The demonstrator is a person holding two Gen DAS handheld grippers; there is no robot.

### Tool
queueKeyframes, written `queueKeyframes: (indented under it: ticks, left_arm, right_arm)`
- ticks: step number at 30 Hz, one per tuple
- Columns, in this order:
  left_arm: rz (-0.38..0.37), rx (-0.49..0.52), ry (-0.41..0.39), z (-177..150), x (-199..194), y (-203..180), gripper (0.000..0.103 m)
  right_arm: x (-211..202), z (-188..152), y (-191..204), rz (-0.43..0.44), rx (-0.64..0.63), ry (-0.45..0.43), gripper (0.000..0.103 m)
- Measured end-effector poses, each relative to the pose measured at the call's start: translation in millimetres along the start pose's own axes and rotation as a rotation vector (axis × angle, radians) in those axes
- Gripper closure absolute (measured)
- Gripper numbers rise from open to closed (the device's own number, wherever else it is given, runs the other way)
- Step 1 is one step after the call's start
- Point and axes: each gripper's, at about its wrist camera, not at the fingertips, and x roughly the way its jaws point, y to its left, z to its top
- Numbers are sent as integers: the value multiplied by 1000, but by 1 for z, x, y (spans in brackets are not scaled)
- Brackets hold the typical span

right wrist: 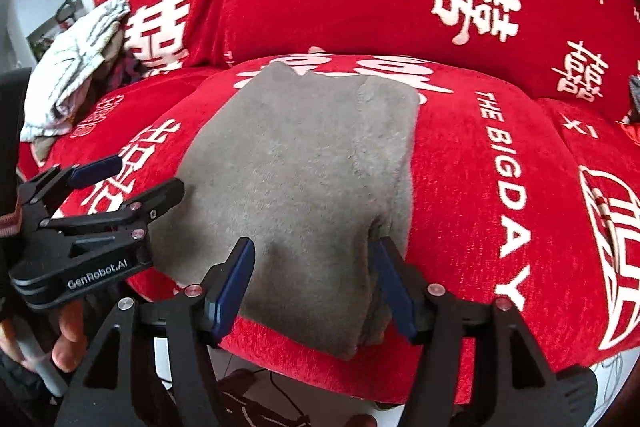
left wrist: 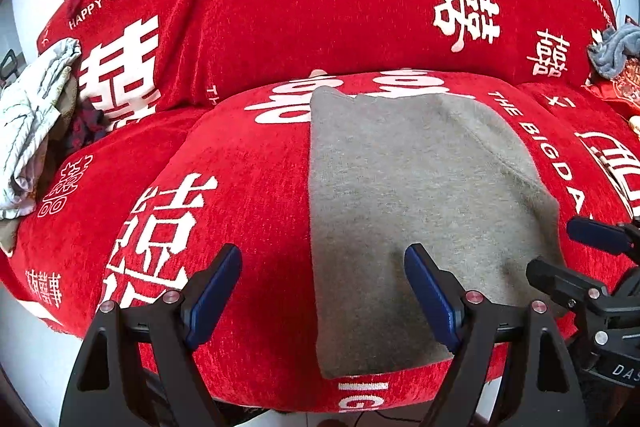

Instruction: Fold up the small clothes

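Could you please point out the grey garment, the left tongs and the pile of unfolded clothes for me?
grey garment (left wrist: 420,195): left wrist view, middle of its top layer.
left tongs (left wrist: 324,291): left wrist view, midway between the fingertips.
pile of unfolded clothes (right wrist: 76,75): right wrist view, white striped fabric.

Soft, even daylight fills both views, bright enough that the white wall behind the red chenille sofa cover (left wrist: 280,27) washes out pale at the far left. The folded grey fleece garment (left wrist: 420,207) carries a soft shadow near its front edge, between the blue-padded fingers. No harsh glare anywhere. Fisheye bending curves the cushions strongly, and dark vignette corners frame each picture. The printed lettering stays sharp at centre but smears slightly toward the rims.
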Motion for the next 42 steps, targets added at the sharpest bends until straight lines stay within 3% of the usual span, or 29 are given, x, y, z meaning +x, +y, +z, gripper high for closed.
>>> queueKeyframes:
  ticks: [2, 7, 16, 19, 28, 42]
  left_arm:
    - [-19, 25, 6, -1, 0, -5, 19]
    - [13, 42, 4, -4, -4, -13, 19]
    - [36, -16, -45, -9, -13, -4, 19]
    - [3, -24, -42, -11, -14, -2, 19]
    - [15, -24, -102, -12, -27, -2, 18]
    - [13, -29, -104, -12, -30, -1, 19]
  right_arm:
    - [-1, 1, 2, -15, -6, 2, 36]
    - [-2, 2, 4, -48, 0, 9, 36]
    - [-5, -2, 4, -126, 22, 6, 36]
    - [-8, -4, 4, -141, 30, -1, 36]
    - [-13, -5, 18, -160, -15, -15, 36]
    - [-15, -6, 26, -170, -38, -21, 36]
